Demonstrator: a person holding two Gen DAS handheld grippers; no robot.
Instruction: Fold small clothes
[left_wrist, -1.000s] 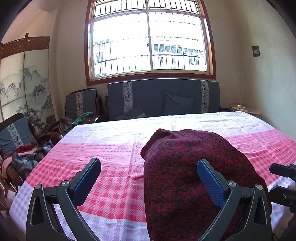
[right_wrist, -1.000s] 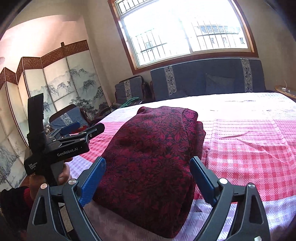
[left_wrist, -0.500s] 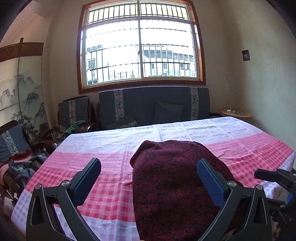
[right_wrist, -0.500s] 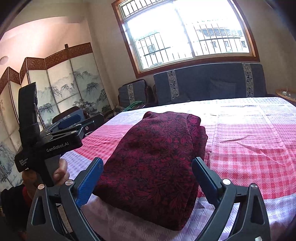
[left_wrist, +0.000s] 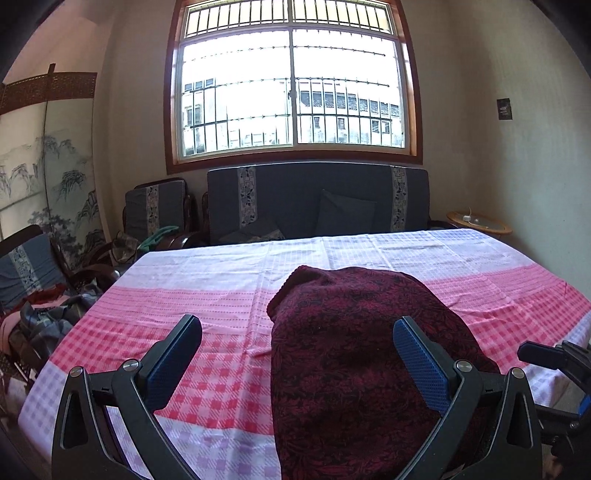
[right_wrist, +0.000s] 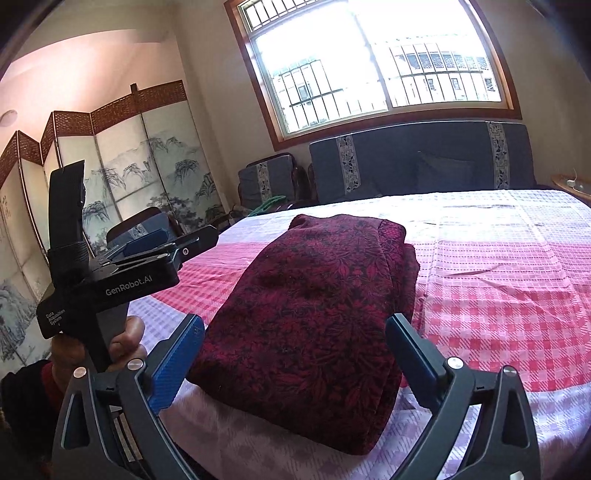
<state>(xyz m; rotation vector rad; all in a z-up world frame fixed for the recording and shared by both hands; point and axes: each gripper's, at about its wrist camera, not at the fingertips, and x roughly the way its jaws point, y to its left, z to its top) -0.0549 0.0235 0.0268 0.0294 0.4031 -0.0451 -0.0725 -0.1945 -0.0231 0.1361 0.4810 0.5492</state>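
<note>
The right gripper (right_wrist: 295, 354) has just been opening and its jaws now stand wide and empty, with the near end of the folded dark red garment (right_wrist: 314, 314) lying between them but untouched by the pads; the left gripper (left_wrist: 297, 350) is likewise spread wide, holding nothing, beside the garment's left edge. The garment rests as a thick, layered bundle on the pink checked cloth (right_wrist: 498, 314), close to its near edge. From here the risk, as I judge it, is that a low finger catches the top layer and undoes the fold, or nudges the bundle off the near edge.
</note>
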